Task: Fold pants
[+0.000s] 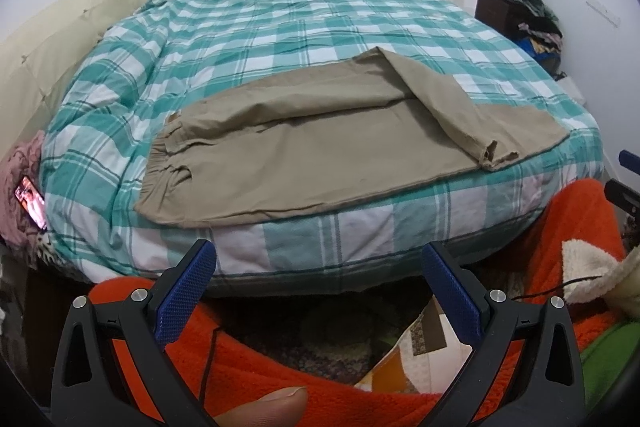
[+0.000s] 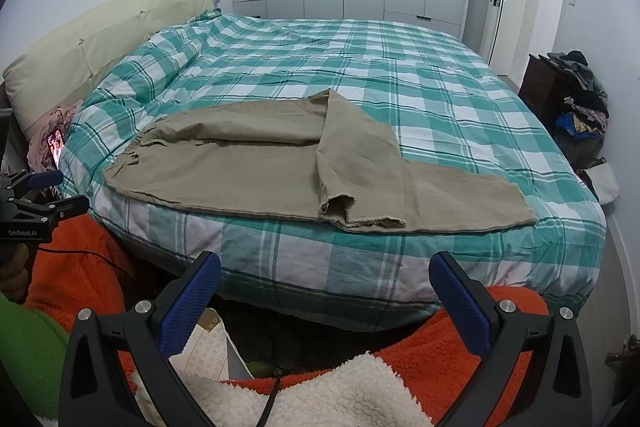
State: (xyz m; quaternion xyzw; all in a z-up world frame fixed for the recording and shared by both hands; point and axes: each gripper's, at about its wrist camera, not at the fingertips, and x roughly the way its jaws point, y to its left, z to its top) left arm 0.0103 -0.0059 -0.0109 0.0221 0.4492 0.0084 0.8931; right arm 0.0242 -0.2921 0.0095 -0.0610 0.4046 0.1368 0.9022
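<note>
Khaki cotton pants (image 1: 304, 163) flat along near edge of bed under teal-and-white checked duvet (image 1: 280, 27), elastic waistband (image 1: 160, 163) toward headboard. Far leg flopped diagonally over near leg, hem (image 2: 340, 207) at mattress edge. Left gripper (image 1: 320, 291) gaping, empty, held back off bed. Right gripper (image 2: 326, 291) likewise wide, empty. Judgement: folding barely begun, legs misaligned. Next: pinch stray hem, lay leg straight on leg.
</note>
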